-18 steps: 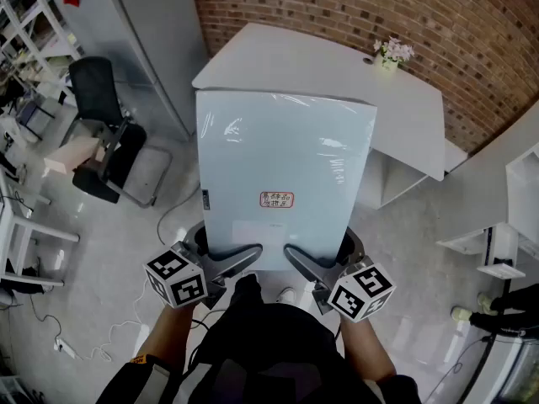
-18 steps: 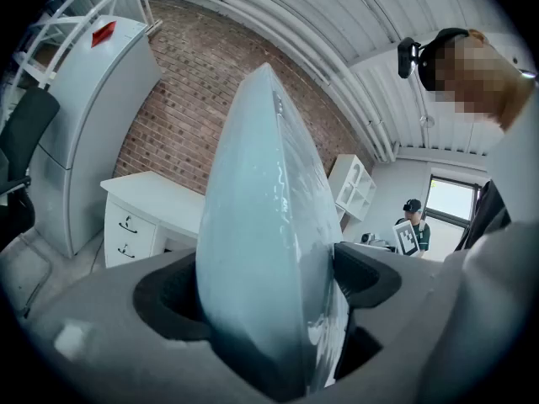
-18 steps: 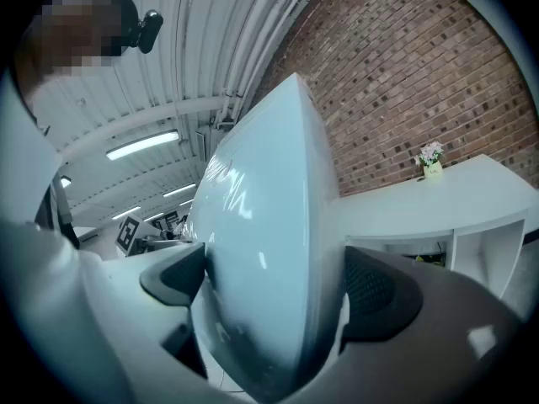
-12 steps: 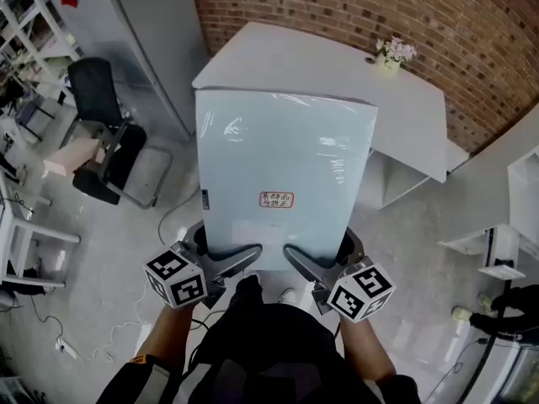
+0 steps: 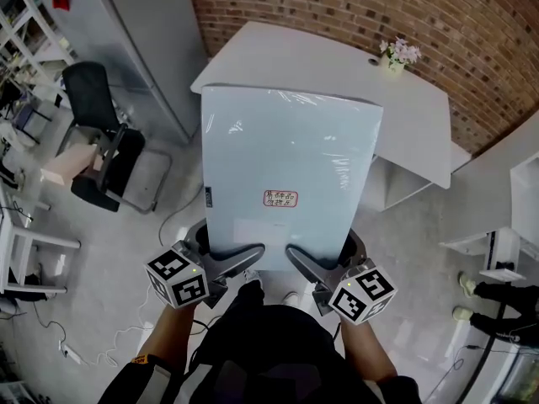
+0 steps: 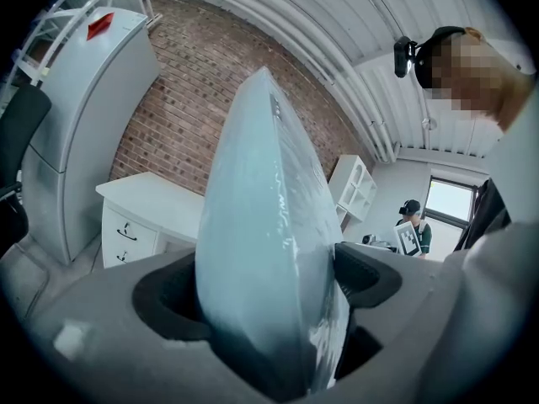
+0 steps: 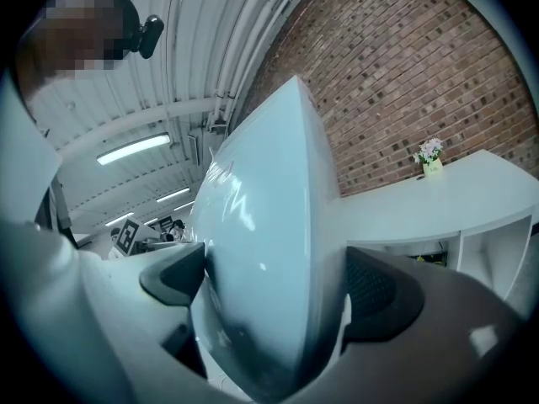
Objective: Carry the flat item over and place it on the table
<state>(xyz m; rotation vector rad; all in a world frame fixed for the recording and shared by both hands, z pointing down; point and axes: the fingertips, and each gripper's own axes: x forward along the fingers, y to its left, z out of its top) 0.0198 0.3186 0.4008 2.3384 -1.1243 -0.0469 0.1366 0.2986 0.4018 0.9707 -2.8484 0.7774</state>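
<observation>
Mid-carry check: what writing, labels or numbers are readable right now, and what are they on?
On the flat wrapped panel, the red-bordered sticker: two rows of characters, too small to read.
The pale label below it: no print readable.
Nothing else legible in any view.

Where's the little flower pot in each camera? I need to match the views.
Head view: flower pot at upper right, on the white table by the brick wall.
Left gripper view: not in it.
Right gripper view: flower pot right of the flat panel, on the table against the wall.
Shared landmark: the brick wall, in all three views.
</observation>
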